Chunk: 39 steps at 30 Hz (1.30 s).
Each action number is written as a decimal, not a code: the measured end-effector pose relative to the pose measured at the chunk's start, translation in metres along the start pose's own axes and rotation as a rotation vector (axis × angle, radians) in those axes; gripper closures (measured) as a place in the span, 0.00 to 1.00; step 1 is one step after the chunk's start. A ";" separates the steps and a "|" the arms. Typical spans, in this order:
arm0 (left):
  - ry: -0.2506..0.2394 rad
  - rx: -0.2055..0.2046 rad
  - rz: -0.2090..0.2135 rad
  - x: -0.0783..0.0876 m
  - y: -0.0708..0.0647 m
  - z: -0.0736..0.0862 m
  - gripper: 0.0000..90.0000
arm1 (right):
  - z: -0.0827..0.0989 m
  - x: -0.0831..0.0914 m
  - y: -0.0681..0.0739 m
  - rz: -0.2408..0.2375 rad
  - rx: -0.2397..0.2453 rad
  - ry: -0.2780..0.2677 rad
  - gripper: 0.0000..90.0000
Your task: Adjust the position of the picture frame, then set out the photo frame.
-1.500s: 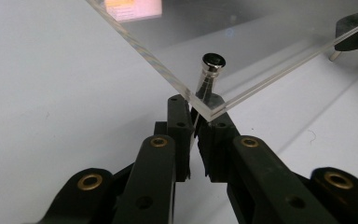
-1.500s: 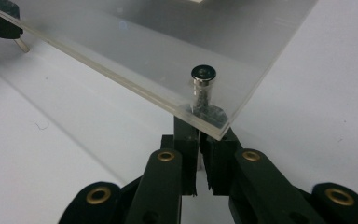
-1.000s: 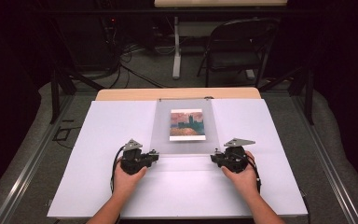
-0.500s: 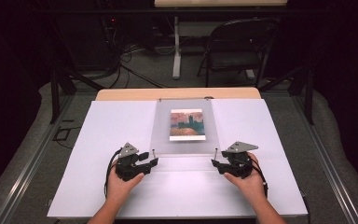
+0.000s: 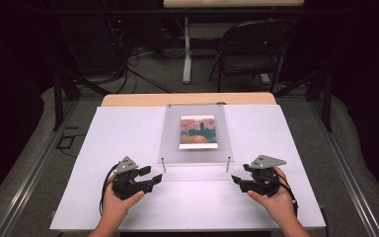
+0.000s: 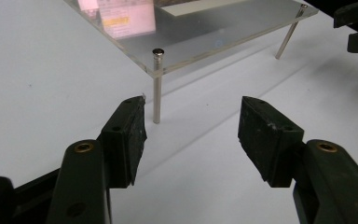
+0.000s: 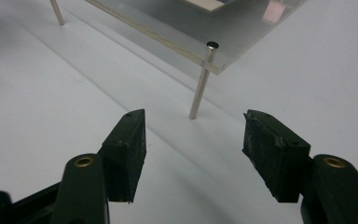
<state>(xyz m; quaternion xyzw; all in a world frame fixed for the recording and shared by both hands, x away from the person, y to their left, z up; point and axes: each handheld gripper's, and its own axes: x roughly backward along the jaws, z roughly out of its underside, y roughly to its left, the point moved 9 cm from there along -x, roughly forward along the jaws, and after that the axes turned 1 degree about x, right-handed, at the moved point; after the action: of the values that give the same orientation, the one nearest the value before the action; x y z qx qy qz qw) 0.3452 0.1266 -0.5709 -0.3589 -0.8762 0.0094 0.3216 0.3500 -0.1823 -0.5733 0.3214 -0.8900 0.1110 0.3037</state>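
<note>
A clear acrylic panel (image 5: 197,140) stands on thin metal legs in the middle of the white table (image 5: 128,128), with a picture card (image 5: 198,132) lying at its centre. My left gripper (image 5: 152,176) is open near the front left leg (image 5: 164,165), short of it. In the left gripper view the gripper (image 6: 191,112) points at that leg (image 6: 157,88) with nothing between the jaws. My right gripper (image 5: 236,181) is open just short of the front right leg (image 5: 227,164). In the right gripper view the open gripper (image 7: 195,116) faces that leg (image 7: 200,84) under the panel's corner (image 7: 242,32).
The white board lies on a wooden table whose far edge (image 5: 187,99) shows behind the panel. A folding chair (image 5: 251,52) and cables (image 5: 138,74) are on the floor beyond. White surface lies to either side of the panel and in front of it.
Both grippers have drawn back toward the person and slightly apart, away from the panel's front legs. The panel and card have not moved.
</note>
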 end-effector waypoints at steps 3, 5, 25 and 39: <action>-0.014 0.011 -0.002 0.006 0.003 -0.007 0.46 | -0.004 0.004 0.000 0.003 0.008 -0.007 0.44; -0.015 0.004 -0.009 0.008 0.006 -0.013 0.45 | -0.008 0.007 -0.002 0.013 0.016 -0.016 0.44; -0.011 0.034 -0.053 -0.030 0.053 -0.094 0.44 | -0.061 -0.026 -0.055 -0.025 -0.105 0.052 0.49; 0.052 0.176 -0.077 -0.084 0.096 -0.127 0.45 | -0.105 -0.093 -0.105 0.015 -0.194 0.079 0.50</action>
<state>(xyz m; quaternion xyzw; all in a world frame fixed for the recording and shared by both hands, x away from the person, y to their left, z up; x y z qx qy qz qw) 0.5226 0.1178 -0.5408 -0.2957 -0.8763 0.0645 0.3748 0.5229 -0.1755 -0.5470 0.2791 -0.8864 0.0392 0.3673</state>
